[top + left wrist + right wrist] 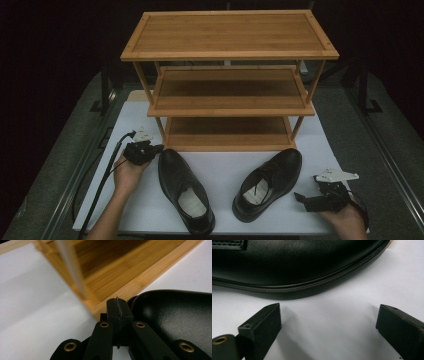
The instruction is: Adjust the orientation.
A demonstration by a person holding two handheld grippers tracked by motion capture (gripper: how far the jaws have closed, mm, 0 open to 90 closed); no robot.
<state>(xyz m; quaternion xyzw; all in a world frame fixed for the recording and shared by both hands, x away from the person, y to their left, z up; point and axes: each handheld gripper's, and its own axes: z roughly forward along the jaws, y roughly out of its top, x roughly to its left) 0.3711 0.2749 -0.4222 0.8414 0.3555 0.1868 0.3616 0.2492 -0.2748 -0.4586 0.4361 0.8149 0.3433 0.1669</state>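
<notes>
Shoes (186,190) partly cropped beyond claws (328,330)

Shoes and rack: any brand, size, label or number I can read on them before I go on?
None can be read.
Left shoe: pale insole, no legible print.
Right shoe: dark marks on the insole, too small and blurred to read.
Wooden rack: bare wood, no label.
Left gripper and right gripper: no markings.
</notes>
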